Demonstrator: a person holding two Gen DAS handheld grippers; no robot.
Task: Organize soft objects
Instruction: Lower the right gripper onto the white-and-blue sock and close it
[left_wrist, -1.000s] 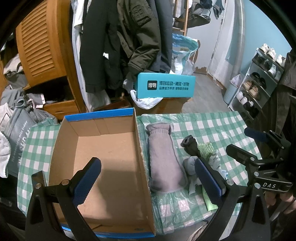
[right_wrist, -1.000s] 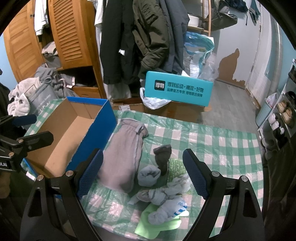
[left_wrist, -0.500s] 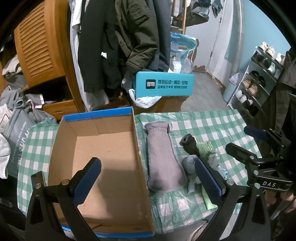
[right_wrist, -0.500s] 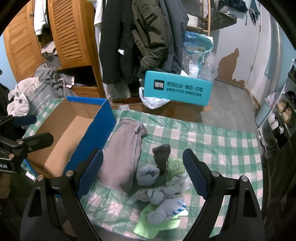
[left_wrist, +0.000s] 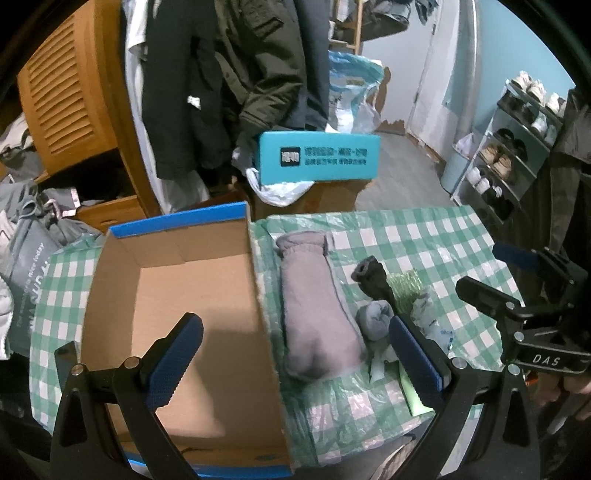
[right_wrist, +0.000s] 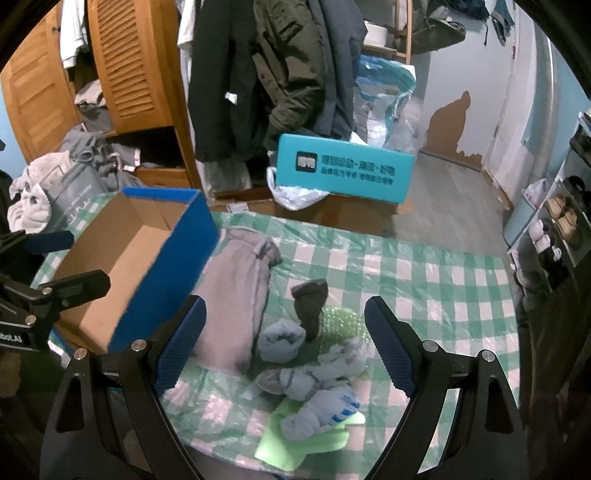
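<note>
Both grippers hover wide open above a checked desk with a box and a heap of soft things.

The left gripper (left_wrist: 291, 350) points forward and down, its jaws spread across the right wall of the open cardboard box (left_wrist: 177, 295), holding nothing. The right gripper (right_wrist: 284, 343) hangs over the sock pile (right_wrist: 314, 373), jaws equally spread and empty; each gripper shows at the edge of the other's view. The folded grey garment (left_wrist: 317, 310) lies just beside the box, its long axis parallel to the box wall, its gathered end pointing away from the cameras. A dark sock (right_wrist: 310, 306) lies against a rolled pale-blue one (right_wrist: 282, 339). The left gripper's right finger (left_wrist: 415, 358) hides part of the pile; the green sheet (right_wrist: 295, 439) under the socks is mostly covered. The box's near edge is cut off.
</note>
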